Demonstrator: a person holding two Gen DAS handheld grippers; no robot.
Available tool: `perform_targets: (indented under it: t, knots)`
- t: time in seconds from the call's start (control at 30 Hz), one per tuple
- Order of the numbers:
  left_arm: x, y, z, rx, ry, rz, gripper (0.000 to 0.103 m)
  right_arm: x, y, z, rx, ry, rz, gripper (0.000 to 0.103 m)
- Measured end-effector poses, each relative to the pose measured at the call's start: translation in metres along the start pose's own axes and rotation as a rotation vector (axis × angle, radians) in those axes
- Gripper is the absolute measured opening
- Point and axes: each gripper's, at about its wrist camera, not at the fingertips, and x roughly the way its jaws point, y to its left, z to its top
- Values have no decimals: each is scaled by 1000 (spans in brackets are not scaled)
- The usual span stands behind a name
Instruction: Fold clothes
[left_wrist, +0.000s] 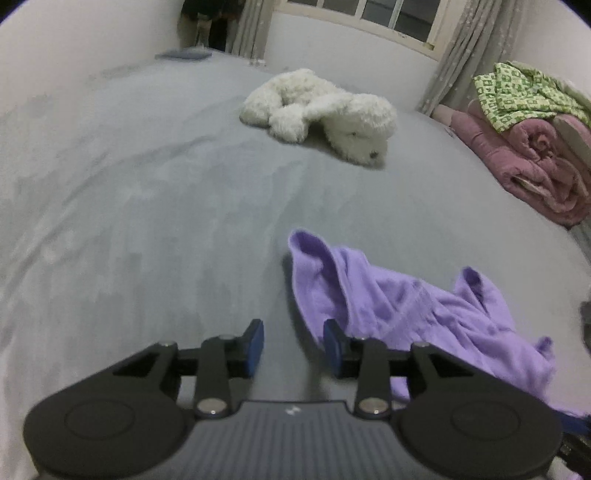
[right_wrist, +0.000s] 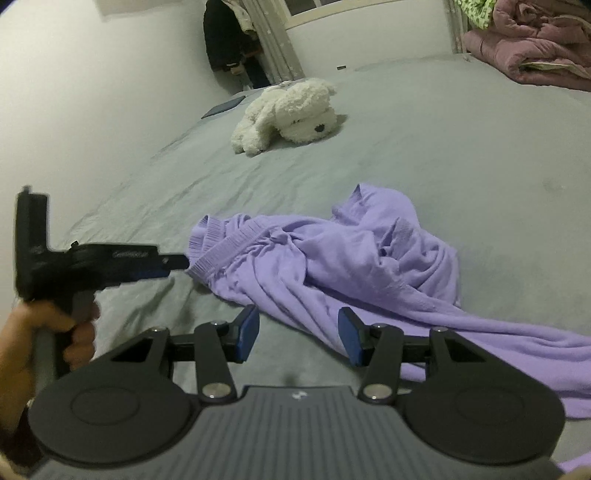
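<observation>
Lying crumpled near the bed's (left_wrist: 147, 184) near edge, the purple garment (right_wrist: 332, 266) waits unfolded while both tongs, left (left_wrist: 293, 349) and right (right_wrist: 298, 334), hover open and empty (probably seeking hems to spread it flat).

A home bedroom: a wide bed (left_wrist: 147, 206) under a grey sheet, a white plush dog (left_wrist: 321, 110), rolled pink quilts (left_wrist: 532, 162), and a curtained window (left_wrist: 369, 14) behind
</observation>
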Motion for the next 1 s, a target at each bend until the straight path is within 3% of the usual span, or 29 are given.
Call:
perform_targets:
  t: [0.2, 0.37, 0.47, 0.5, 0.53, 1.0]
  knots:
    - [-25, 8, -20, -39, 40, -59, 49, 11, 5, 2, -43, -11, -15, 52]
    - [-30, 20, -42, -126, 56, -145, 50, 19, 4, -1, -81, -11, -46, 47]
    - [-28, 23, -51, -154, 77, -173, 50, 24, 4, -3, -102, -17, -68, 30]
    - [-29, 23, -51, -148, 74, -178, 50, 24, 3, -4, -103, -14, -68, 10]
    - [-29, 23, -52, -141, 72, -181, 50, 25, 3, -6, -104, -11, -67, 2]
    - [-29, 49, -42, -229, 104, -252, 56, -10, 58, -27, -268, 57, 76, 2]
